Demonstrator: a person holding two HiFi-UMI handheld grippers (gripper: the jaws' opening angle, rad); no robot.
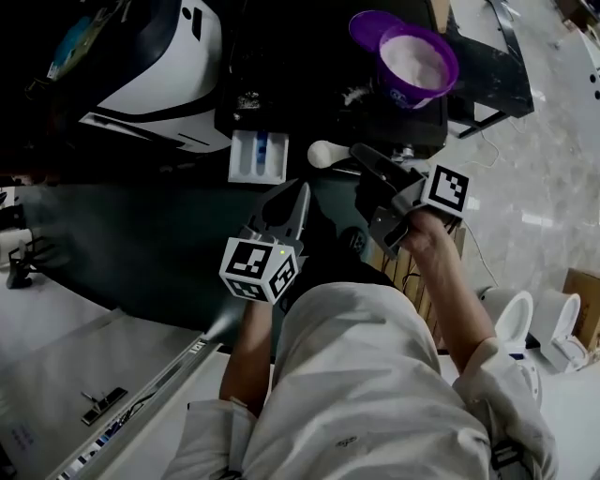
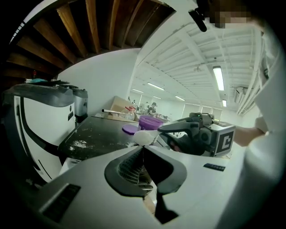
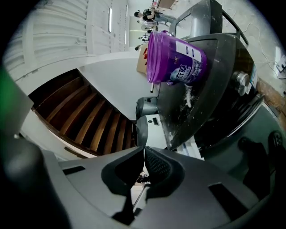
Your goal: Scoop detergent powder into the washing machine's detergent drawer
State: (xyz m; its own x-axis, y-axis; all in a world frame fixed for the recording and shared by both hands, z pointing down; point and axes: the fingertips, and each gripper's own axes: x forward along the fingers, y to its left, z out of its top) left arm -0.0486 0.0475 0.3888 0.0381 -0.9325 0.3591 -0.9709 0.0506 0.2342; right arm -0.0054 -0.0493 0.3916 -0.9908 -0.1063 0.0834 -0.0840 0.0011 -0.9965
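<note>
While I looked steeply down through the head camera, the dark top of the washing machine [image 1: 300,56] filled the upper middle of the view, and a pale, glossy floor [image 1: 553,169] ran along the right. A second appliance in white [image 1: 159,66] stood just beside the washing machine's left edge. The gripper cameras showed more of the room: bare wooden beams [image 2: 89,27] overhead on one side, and a white ceiling with strip lights [image 2: 219,78] on the other.

A purple tub [image 1: 417,61] full of white powder stood open at the right edge of the top. Its purple lid [image 1: 367,26] lay just behind it, towards the far right corner. A little spilt powder [image 1: 354,94] dusted the top near the tub.

The white detergent drawer [image 1: 258,157] stood pulled out from the washing machine's front edge, near the front left corner.

My right claw [image 1: 361,155] was closed tight on the handle of a white scoop [image 1: 326,153]. The scoop's rounded bowl, which looked heaped with powder, stuck out to the left of the jaw tips. It hung at the front edge of the top, just right of the drawer and not touching it.

My left claw [image 1: 302,192] was fully closed with nothing in it. It hung below the drawer and the scoop and pointed up towards them.
</note>
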